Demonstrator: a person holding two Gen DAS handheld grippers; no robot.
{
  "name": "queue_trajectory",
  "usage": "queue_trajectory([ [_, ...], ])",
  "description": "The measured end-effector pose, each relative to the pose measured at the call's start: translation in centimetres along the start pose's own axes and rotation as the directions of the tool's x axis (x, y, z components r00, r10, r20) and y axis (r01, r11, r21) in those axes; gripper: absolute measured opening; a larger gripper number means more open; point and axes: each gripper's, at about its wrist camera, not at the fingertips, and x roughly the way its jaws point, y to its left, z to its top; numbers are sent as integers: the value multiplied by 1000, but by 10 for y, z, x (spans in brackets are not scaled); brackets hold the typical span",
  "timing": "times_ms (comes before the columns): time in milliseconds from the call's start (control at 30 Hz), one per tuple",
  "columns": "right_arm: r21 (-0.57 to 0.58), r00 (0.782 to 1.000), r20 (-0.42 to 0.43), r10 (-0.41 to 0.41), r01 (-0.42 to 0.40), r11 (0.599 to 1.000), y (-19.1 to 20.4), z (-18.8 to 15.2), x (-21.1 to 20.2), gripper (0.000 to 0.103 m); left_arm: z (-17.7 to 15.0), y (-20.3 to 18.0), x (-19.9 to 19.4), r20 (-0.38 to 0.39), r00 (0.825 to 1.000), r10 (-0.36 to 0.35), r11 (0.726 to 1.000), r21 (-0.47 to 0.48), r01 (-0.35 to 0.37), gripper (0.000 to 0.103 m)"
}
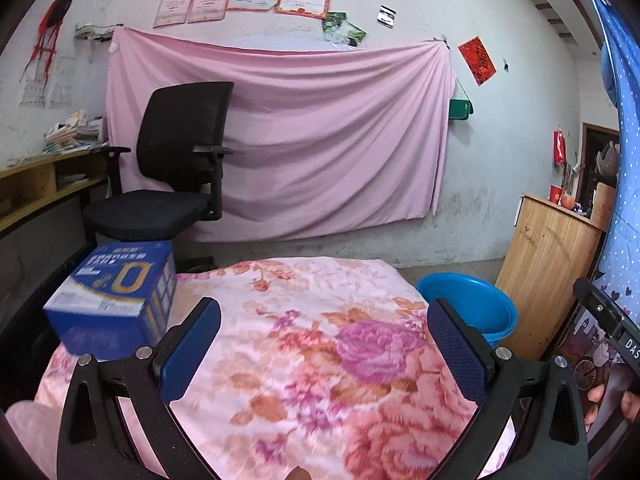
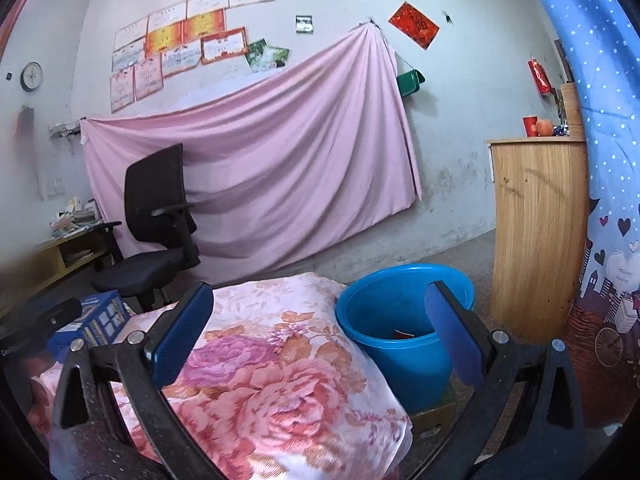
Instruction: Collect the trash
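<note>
Hovering over floral cloth [image 1: 320, 360]: left tool [image 1: 324, 344], right tool [image 2: 320, 336] both spread wide, gripping nothing.

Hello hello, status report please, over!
Left gripper open, empty. Right gripper open, empty. Blue box on floral cloth. Blue bucket beside it. Nothing blocking.

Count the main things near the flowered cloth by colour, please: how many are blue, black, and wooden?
Blue: 2, the box and the bucket
Black: 1, the office chair
Wooden: 1, the cabinet
Total: 4
</note>
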Motion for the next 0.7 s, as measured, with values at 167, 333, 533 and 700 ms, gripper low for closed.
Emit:
queue_trajectory([
  [167, -4, 1000, 3, -13, 13, 1000, 9, -8, -19, 103, -13, 10, -28, 34, 999, 26, 1000, -8, -26, 101],
  [333, -51, 1000, 9, -16, 17, 999, 20, -17, -35, 103, -32, 14, -49, 51, 998, 36, 999, 1, -36, 101],
  [533, -91, 1000, 24, -18, 20, 996, 32, -30, -47, 103, -48, 16, -57, 42, 998, 39, 999, -3, -39, 101],
  [700, -111, 999, 47, -23, 28, 993, 37, -41, -49, 103, -58, 14, -56, 23, 999, 45, 999, 8, -45, 101],
])
